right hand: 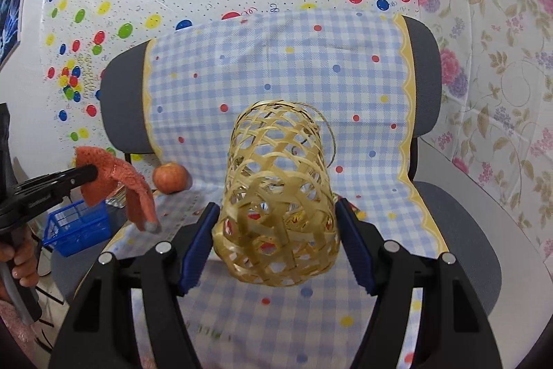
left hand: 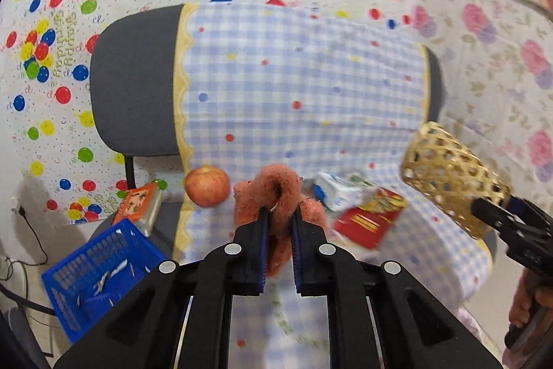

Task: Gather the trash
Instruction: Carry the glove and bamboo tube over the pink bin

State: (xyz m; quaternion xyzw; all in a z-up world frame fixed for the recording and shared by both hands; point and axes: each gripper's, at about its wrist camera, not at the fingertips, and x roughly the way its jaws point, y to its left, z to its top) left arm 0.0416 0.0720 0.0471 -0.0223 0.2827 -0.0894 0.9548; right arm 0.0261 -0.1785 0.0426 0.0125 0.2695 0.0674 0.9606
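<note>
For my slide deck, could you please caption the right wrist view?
Right gripper holds a woven bamboo basket above a checked-cloth chair.

Red packet (left hand: 371,218) print blurred, blue crate (left hand: 100,275) contents indistinct, basket (right hand: 276,206) hiding wrappers

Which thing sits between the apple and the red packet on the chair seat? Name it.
In the left wrist view, the orange fuzzy cloth, clamped in the left gripper, hangs between the apple and the red packet, with a white carton just beyond it.
</note>
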